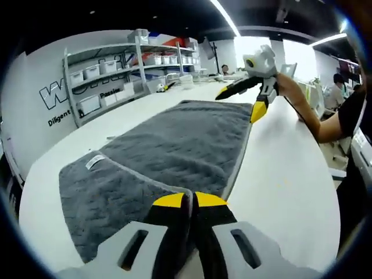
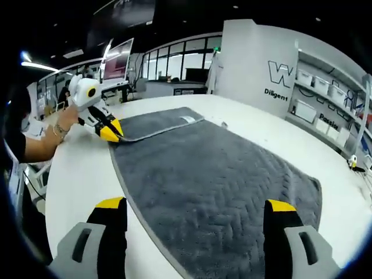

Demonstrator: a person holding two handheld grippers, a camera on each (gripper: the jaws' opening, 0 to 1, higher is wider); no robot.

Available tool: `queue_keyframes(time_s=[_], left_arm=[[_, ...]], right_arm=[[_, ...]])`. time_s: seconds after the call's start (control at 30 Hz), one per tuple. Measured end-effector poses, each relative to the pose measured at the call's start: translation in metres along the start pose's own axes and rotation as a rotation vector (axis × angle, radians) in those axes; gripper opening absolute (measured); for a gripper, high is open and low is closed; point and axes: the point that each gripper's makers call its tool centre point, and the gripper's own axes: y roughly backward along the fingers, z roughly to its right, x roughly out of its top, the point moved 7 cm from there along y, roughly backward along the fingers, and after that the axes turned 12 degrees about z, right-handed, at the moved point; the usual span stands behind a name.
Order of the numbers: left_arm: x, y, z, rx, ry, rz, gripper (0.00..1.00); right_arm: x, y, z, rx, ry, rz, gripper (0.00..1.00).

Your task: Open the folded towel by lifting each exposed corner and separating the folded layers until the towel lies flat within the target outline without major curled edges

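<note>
Grey towel (image 1: 174,154) flat on white table (image 1: 290,186), mostly opened out; long axis running away from left gripper (image 1: 190,200) toward shelving, far end near table's back edge. In left gripper view, near-left part lies as a separate layer w/ white label (image 1: 96,161) on top, edge of upper layer curving across it. Left gripper at towel's near edge, yellow tips pressed together, pinching towel edge. Right gripper (image 1: 244,96) seen across towel at far right corner, tips wide apart, held by a hand (image 1: 285,84). In right gripper view, right gripper (image 2: 195,206) spread wide over towel (image 2: 215,180), nothing between tips; left gripper (image 2: 110,132) at far corner, tips closed on towel edge. Shelf unit (image 1: 116,75) by wall carries white bins (image 1: 92,71), contents not visible.
</note>
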Motion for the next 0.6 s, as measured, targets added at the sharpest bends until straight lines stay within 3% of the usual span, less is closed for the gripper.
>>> queue_keyframes(time_s=[0.13,0.37,0.6], left_arm=[[-0.002,0.002,-0.002,0.023,-0.004,-0.012,0.03],[0.010,0.012,-0.008,0.076,-0.028,0.032,0.03],[0.025,0.037,-0.033,0.227,-0.051,0.097,0.03]], right_arm=[[-0.001,-0.001,0.000,0.004,-0.001,-0.003,0.99],[-0.002,-0.001,0.002,0.003,-0.008,-0.003,0.99],[-0.001,0.000,0.003,0.007,-0.007,0.001,0.99]])
